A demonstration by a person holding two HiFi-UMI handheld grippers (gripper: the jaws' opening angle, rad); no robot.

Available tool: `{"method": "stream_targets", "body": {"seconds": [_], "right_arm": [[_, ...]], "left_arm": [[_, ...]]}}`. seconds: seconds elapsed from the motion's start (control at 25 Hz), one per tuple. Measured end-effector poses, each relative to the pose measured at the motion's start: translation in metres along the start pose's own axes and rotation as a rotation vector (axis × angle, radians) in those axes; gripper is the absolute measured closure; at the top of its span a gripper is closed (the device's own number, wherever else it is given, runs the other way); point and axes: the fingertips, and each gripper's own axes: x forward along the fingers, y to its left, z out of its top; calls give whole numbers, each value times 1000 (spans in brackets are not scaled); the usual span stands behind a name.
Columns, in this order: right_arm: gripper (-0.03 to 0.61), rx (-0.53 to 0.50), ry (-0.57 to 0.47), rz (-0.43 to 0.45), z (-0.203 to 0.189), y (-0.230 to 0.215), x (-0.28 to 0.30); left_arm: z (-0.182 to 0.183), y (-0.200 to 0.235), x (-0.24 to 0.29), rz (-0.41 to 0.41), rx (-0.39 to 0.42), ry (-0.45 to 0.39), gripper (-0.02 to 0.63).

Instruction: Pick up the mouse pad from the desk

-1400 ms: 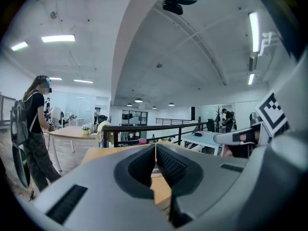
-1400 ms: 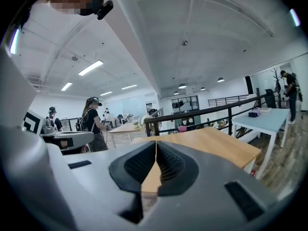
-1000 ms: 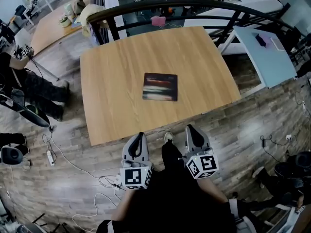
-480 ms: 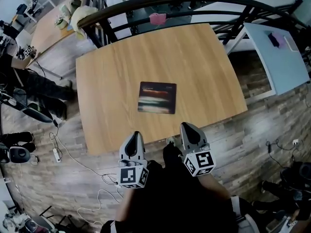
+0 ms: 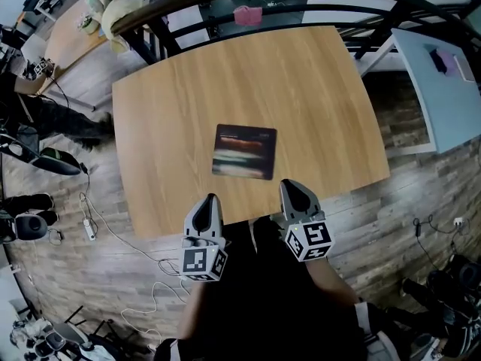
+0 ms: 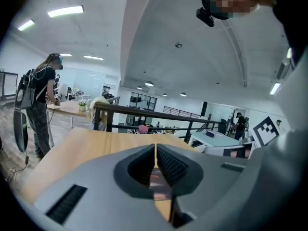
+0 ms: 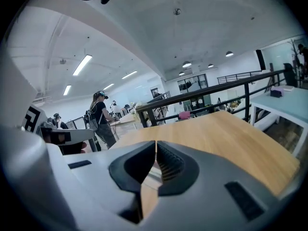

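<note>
A dark rectangular mouse pad [image 5: 244,151] with blurred light stripes lies flat near the middle of the wooden desk [image 5: 173,104]. My left gripper [image 5: 208,200] hangs at the desk's near edge, below and left of the pad, its jaws shut and empty. To the right, my right gripper [image 5: 290,186] reaches just over the near edge, close to the pad's near right corner, also shut on nothing. In the left gripper view a strip of the mouse pad [image 6: 157,182] shows behind the closed jaws. The right gripper view looks across the desk [image 7: 216,134].
A black railing [image 5: 225,2] runs behind the desk's far edge. A pale blue table [image 5: 440,89] stands at the right, another wooden table [image 5: 64,40] at the far left. Cables [image 5: 113,254] lie on the floor. A person [image 7: 100,117] stands at the left.
Both grippers have moved forward from in front of the desk to its near edge, closer to the mouse pad. Their jaws stayed shut. The pad has not moved.
</note>
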Motion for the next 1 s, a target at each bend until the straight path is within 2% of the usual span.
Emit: {"method": "stream_targets", "body": {"seconds": [0.16,0.32,0.48,0.56,0.6,0.72,1.0], "right_arm": [[546,12,36,-17,-8,-8,29],[545,33,91,-63,-21,-23,53],[543,60,144,-78,-34,-33,82],[509,73,174,-88,-44,-40,96],[452,84,194,-96,-50,-44,102],[406,108,255,-124,-71,-57,119],[376,152,394,-180,-118,-75,154]], "left_arm": [[-10,23,31,-8,16,54,584],[-26,36,66,-82,3,142,577],[-47,51,98,-140,34,236,469],[-67,58,113,-157,32,292,429],[-78,61,119,-159,34,324,407],[-107,75,140,-147,36,399,394],[-162,103,175,-92,25,551,382]]}}
